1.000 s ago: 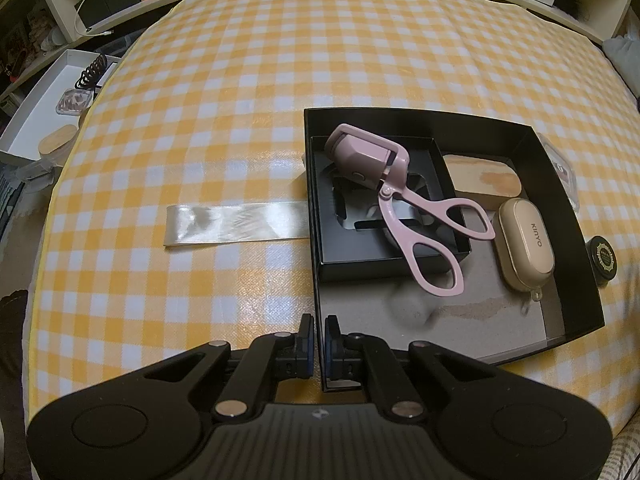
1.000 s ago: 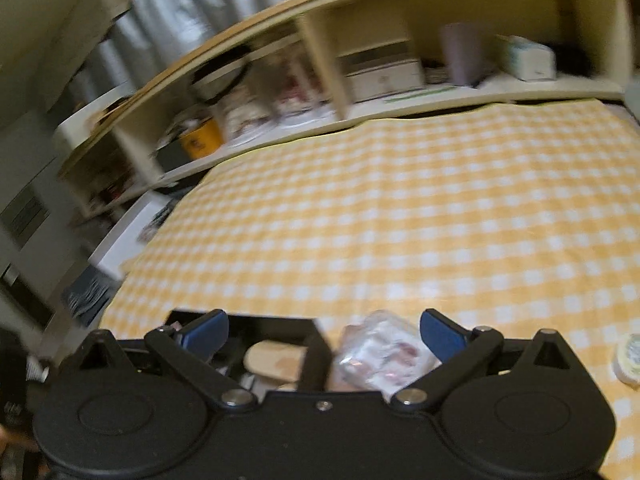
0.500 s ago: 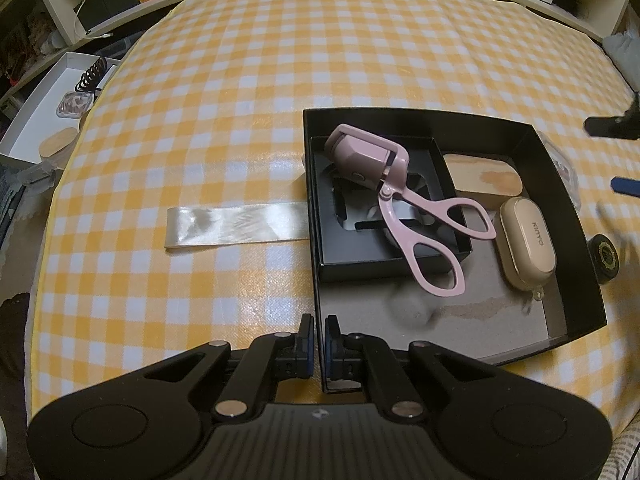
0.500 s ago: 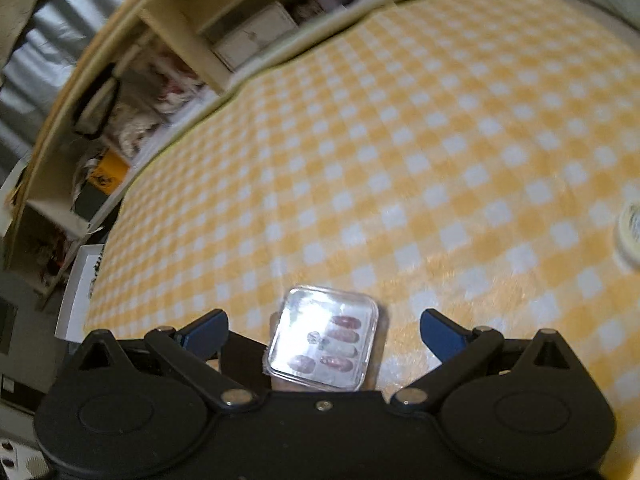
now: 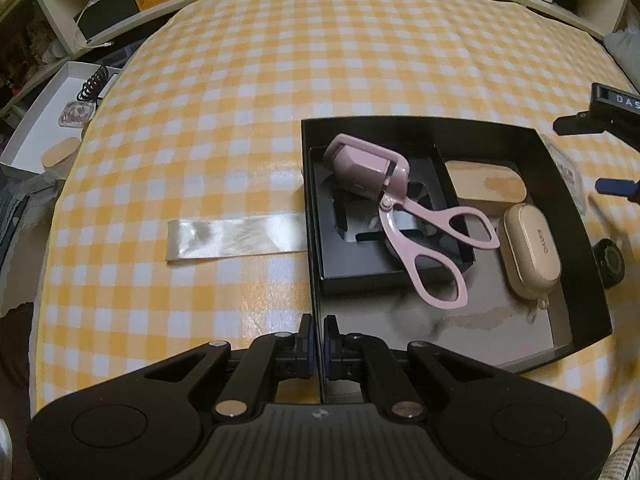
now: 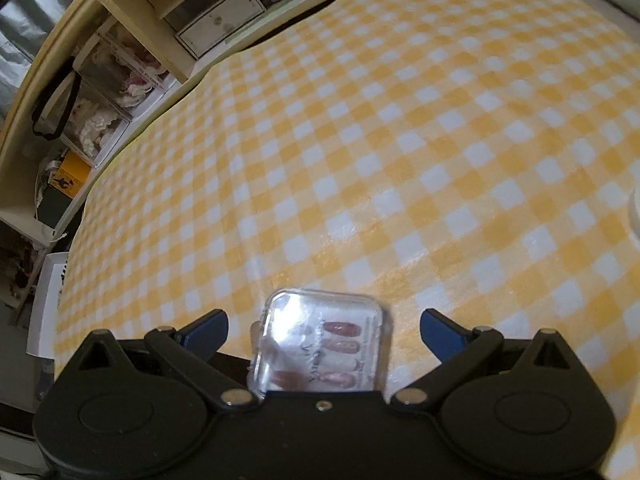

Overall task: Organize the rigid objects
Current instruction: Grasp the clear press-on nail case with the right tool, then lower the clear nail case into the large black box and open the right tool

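Note:
My left gripper (image 5: 319, 340) is shut on the near left wall of a black open box (image 5: 588, 300). Inside the box lie a pink eyelash curler (image 5: 400, 216) on a black insert (image 5: 360, 264), a gold earbud case (image 5: 530, 258) and a wooden oval piece (image 5: 486, 186). My right gripper (image 6: 324, 330) is open, its fingers on either side of a clear plastic case of press-on nails (image 6: 320, 340) lying on the yellow checked cloth just outside the box's right wall; the case also shows in the left wrist view (image 5: 568, 168).
A clear plastic strip (image 5: 236, 236) lies left of the box. A small black round tin (image 5: 610, 264) sits right of the box. A white tray (image 5: 44, 124) with small items stands off the table's left edge. Shelves (image 6: 160, 52) line the far side.
My right gripper has tilted down and come closer to the clear nail case, which now sits between its open fingers. My left gripper has not moved.

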A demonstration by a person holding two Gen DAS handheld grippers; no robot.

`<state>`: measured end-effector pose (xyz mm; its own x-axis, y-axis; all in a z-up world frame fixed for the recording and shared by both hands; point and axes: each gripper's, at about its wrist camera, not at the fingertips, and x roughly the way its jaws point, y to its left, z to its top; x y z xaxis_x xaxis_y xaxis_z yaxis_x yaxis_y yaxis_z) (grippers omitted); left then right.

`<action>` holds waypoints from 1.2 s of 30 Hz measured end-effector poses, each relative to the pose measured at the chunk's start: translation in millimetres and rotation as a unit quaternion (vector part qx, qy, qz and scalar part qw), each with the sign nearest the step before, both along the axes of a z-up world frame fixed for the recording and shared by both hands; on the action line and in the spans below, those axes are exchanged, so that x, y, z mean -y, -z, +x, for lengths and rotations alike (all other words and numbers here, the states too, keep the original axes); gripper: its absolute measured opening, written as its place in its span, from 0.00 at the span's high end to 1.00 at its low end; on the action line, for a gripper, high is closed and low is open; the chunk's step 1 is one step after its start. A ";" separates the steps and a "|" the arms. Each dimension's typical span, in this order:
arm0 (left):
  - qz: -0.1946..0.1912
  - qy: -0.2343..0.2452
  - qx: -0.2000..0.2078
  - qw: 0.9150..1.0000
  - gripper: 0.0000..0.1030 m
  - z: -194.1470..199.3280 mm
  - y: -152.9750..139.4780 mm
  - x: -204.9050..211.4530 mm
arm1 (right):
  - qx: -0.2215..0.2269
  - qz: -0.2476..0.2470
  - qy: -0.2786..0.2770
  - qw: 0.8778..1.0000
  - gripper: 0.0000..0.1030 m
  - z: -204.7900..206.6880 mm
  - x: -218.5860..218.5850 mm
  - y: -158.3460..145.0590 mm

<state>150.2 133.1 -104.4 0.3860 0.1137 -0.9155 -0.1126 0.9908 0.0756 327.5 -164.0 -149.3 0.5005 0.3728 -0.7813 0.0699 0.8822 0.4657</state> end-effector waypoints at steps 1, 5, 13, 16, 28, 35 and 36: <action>0.000 -0.001 0.003 1.000 0.96 1.0 -1.6 0.9 | -0.004 0.000 -0.001 1.000 0.00 1.2 -2.5 0.9; -0.006 -0.012 0.019 1.000 0.97 6.2 -7.1 -2.9 | -0.017 -0.017 -0.004 1.000 0.00 3.0 -10.7 4.5; -0.002 -0.013 0.036 0.999 0.97 20.2 -9.0 -9.1 | -0.034 -0.041 -0.021 0.998 0.12 6.3 -26.9 14.7; 0.002 -0.013 0.043 0.999 0.97 25.6 -6.8 -9.5 | -0.026 -0.056 -0.029 0.998 0.13 6.0 -32.6 13.8; 0.003 -0.028 0.050 0.998 0.95 42.5 0.9 -21.6 | -0.011 -0.051 -0.043 0.998 0.22 -3.5 -19.1 6.4; -0.021 -0.060 0.050 0.997 0.94 65.7 2.0 -43.4 | 0.024 -0.037 -0.043 0.998 0.22 -15.5 -8.8 -22.6; -0.021 -0.061 0.052 0.997 0.94 69.5 1.8 -45.5 | 0.029 -0.033 -0.046 0.998 0.22 -18.6 -7.0 -27.3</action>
<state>219.7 178.6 -106.2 0.4639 0.1292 -0.8764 -0.2384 0.9710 0.0169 308.9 -157.0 -122.1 0.5116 0.3682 -0.7764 -0.0377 0.9123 0.4078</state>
